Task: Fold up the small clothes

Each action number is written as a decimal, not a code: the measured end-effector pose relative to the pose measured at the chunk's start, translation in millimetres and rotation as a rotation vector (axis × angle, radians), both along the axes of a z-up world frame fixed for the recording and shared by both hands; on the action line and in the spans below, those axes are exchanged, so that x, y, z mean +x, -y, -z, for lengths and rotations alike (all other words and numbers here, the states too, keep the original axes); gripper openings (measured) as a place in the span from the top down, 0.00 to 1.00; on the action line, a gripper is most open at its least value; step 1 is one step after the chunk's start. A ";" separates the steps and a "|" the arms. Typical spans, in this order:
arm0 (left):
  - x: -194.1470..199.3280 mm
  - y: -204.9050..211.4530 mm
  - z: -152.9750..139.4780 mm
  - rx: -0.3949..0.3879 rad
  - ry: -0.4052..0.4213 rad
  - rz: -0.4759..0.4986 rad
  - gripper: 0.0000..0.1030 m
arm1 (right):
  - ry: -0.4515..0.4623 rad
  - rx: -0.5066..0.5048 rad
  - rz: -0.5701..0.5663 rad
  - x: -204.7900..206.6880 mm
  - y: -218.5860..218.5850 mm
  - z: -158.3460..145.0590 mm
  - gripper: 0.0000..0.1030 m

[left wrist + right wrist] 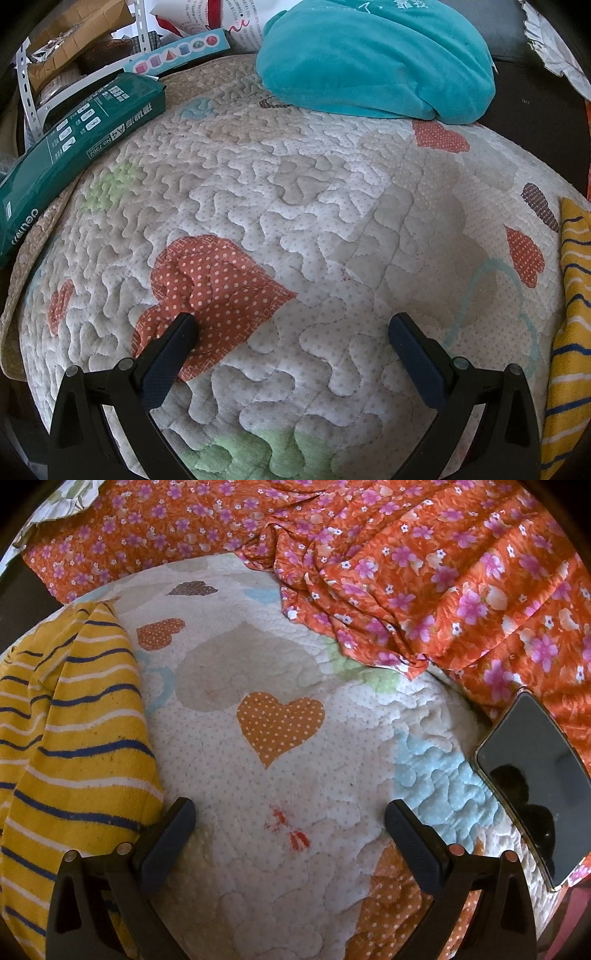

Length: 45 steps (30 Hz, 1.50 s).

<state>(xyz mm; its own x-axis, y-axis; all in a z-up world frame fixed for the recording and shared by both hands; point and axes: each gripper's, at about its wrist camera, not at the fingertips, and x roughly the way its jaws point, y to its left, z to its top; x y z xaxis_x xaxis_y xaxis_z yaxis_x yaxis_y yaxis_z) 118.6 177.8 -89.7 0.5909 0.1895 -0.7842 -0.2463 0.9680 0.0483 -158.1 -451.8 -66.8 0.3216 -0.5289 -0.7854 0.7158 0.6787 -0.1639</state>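
Observation:
A small yellow garment with blue and white stripes (70, 738) lies on the quilted mat (280, 849), at the left of the right wrist view; it also shows at the right edge of the left wrist view (570, 332). My right gripper (290, 812) is open and empty, its left finger beside the garment's edge. My left gripper (293, 326) is open and empty above the bare mat (295, 221), the garment well to its right. A teal garment (373, 62) lies bunched at the mat's far side.
A green paper package (70, 147) and boxes crowd the far left in the left wrist view. An orange flowered cloth (424, 572) covers the far and right side. A dark phone (535, 782) lies on the mat's right edge.

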 end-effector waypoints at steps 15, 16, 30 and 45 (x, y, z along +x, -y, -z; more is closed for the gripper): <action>6.8 -7.0 -5.4 -0.067 -0.107 -0.059 0.00 | -0.033 0.101 0.046 2.7 1.1 -9.8 0.01; 9.5 -6.7 -6.0 -0.072 -0.148 -0.073 0.00 | -0.042 0.068 0.031 3.8 -5.9 -16.0 0.04; -49.5 45.0 -94.7 0.077 -0.035 0.039 0.13 | 0.171 -0.057 -0.303 8.0 -131.9 -134.8 0.05; -240.3 195.9 -205.5 0.018 0.212 0.427 0.01 | 0.202 0.168 -0.435 -14.1 -212.5 -111.2 0.05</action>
<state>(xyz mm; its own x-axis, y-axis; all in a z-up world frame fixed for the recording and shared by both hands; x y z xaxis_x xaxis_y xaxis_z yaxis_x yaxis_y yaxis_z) -121.7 -18.2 115.8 0.7653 -0.0924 -0.6370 0.1669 0.9843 0.0577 -172.2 -239.3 44.4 0.6382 -0.1841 -0.7475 0.3672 0.9262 0.0854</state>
